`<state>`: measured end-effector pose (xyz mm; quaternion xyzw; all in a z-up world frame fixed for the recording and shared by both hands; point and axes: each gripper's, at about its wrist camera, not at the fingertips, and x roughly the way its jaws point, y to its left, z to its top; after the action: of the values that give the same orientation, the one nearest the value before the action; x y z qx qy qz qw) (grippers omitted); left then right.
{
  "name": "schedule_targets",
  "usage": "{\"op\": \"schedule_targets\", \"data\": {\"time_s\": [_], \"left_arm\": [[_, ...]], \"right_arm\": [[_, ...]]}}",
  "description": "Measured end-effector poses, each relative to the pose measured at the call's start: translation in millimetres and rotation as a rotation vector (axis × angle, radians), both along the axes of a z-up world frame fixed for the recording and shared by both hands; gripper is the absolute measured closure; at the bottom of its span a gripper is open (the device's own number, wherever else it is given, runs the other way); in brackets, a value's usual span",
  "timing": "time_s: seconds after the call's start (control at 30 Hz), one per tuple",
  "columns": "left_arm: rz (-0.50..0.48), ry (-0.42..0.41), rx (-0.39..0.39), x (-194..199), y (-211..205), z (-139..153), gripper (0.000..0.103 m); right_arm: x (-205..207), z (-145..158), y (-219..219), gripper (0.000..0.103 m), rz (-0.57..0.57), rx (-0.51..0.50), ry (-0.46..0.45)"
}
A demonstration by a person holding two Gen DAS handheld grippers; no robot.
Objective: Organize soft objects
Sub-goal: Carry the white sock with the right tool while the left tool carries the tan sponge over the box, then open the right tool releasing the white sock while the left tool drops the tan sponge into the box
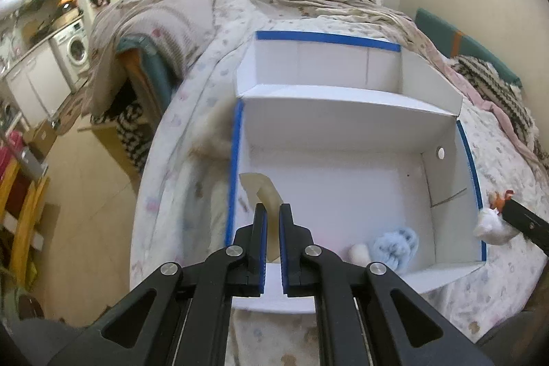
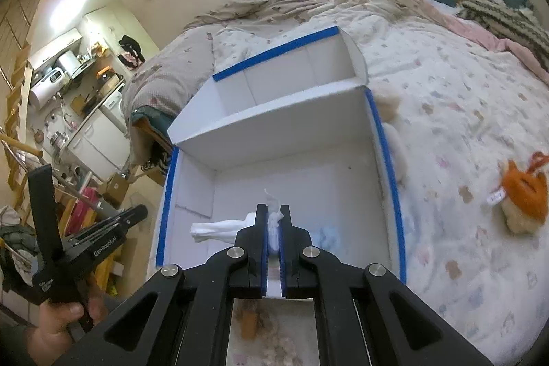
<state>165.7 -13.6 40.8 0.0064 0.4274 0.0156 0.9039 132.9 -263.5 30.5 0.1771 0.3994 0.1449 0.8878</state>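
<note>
The right tool (image 2: 273, 222) pinches a white cloth sock (image 2: 219, 230) over the blue-edged white cardboard box (image 2: 391, 160) on the bed (presumably for dropping in), while the left tool (image 1: 272, 222), nearly closed, seems empty.

Left gripper (image 1: 272, 211) jaws pinch a beige cloth (image 1: 266, 191) over the white box (image 1: 343, 132).

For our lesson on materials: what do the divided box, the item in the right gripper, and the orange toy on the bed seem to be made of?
Box: probably white cardboard, matte; thin flat folded walls, blue-taped edges.
White item in the right gripper: soft cloth, likely; it crumples and droops.
Orange toy: plush fabric, apparently; fuzzy outline, sewn-on tag.
</note>
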Motion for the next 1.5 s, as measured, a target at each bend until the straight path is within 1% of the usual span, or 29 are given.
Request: {"op": "schedule_targets", "data": {"time_s": [0.17, 0.43, 0.67, 1.03, 1.23, 1.5], "left_arm": [[-0.031, 0.012, 0.024, 20, -17, -8, 0.097], [-0.052, 0.078, 0.053, 48, -32, -40, 0.097], [-0.040, 0.124, 0.066, 68, -35, -66, 0.097], [-0.024, 0.190, 0.095, 86, -41, -100, 0.097], [-0.022, 0.195, 0.110, 88, -42, -108, 0.096], [-0.015, 0.208, 0.118, 88, -44, -115, 0.095]], "right_arm": [[25, -11, 8, 0.097, 0.005, -0.011, 0.025], [55, -40, 14, 0.097, 0.008, -0.041, 0.082], [74, -66, 16, 0.097, 0.003, -0.058, 0.131], [86, -93, 26, 0.096, 0.014, -0.118, 0.187], [88, -103, 29, 0.096, 0.012, -0.135, 0.211], [89, -104, 29, 0.096, 0.009, -0.134, 0.209]]}}
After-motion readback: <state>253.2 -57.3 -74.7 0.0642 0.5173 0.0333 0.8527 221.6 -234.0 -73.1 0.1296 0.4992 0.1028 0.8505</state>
